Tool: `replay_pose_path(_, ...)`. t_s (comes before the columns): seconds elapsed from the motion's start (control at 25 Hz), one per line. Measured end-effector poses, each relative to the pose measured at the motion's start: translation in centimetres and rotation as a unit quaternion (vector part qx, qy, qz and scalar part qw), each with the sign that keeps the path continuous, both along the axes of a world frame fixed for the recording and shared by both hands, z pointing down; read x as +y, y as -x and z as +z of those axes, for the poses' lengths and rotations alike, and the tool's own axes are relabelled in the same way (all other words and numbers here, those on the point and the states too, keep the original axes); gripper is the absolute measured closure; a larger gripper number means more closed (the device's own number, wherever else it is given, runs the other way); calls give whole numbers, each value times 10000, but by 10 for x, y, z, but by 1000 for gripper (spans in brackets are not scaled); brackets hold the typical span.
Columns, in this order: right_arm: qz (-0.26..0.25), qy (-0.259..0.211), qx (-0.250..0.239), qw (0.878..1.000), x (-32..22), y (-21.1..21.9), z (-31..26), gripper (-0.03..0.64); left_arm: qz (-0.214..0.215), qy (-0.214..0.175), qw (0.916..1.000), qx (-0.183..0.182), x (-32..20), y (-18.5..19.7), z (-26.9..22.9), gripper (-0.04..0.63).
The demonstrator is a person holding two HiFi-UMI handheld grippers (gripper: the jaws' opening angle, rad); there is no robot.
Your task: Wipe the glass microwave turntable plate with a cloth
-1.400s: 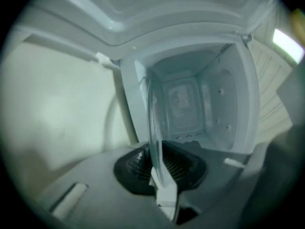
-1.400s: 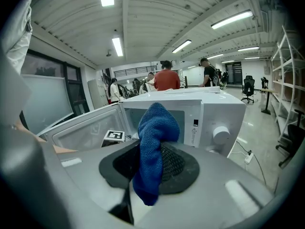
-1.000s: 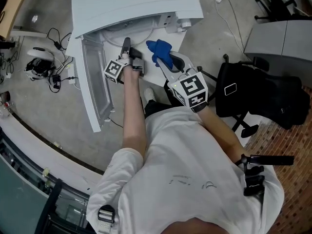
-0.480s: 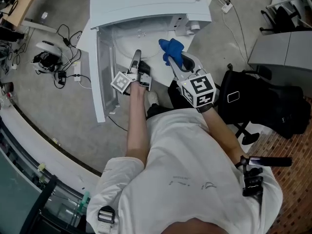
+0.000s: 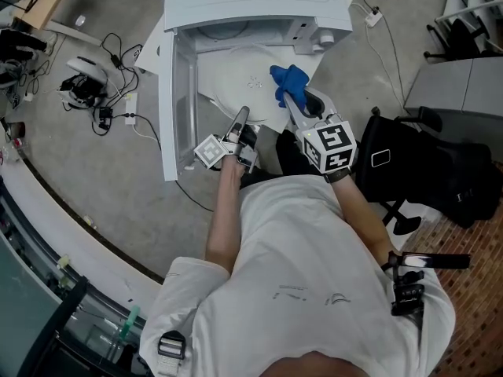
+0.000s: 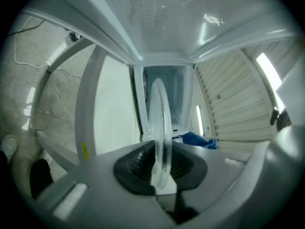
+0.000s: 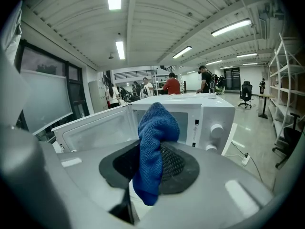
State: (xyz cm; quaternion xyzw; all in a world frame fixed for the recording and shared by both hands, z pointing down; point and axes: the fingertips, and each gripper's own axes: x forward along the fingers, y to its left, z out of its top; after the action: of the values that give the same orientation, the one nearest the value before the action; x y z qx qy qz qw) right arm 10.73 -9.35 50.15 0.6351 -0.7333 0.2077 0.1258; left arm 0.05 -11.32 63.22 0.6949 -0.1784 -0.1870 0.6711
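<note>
The clear glass turntable plate [image 5: 236, 81] is held out in front of the white microwave [image 5: 251, 6], partly past its opening. My left gripper [image 5: 240, 118] is shut on the plate's near rim; in the left gripper view the plate [image 6: 159, 128] stands edge-on between the dark pads. A blue cloth [image 5: 288, 82] is pinched in my right gripper [image 5: 292, 100], just right of the plate. In the right gripper view the cloth [image 7: 155, 149] hangs bunched from the shut jaws. The cloth lies at the plate's right edge; whether it touches I cannot tell.
The microwave door [image 5: 174, 108] hangs open to the left. Cables and a power strip [image 5: 118, 116] lie on the floor at left. A black office chair [image 5: 424, 163] stands at right. People [image 7: 171, 85] stand far behind the microwave [image 7: 190, 113].
My left gripper has drawn the plate out of the microwave toward me. The right gripper with the cloth has stayed close beside the plate. The head view has shifted.
</note>
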Motion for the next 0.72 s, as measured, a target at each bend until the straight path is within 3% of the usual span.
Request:
replay_pose_path(0.2, 65, 26, 36, 10000, 10, 2, 3, 523, 377, 43, 9989, -287, 26, 3, 27, 555)
replay_pose_path(0.48, 142, 187, 20, 9997, 21, -2, 17, 523, 592, 219, 9963, -591, 36, 1, 58, 557)
replay_pose_path(0.72, 208, 336, 17, 9992, 26, -8, 27, 523, 430, 431, 9973, -403, 23, -11, 78, 569)
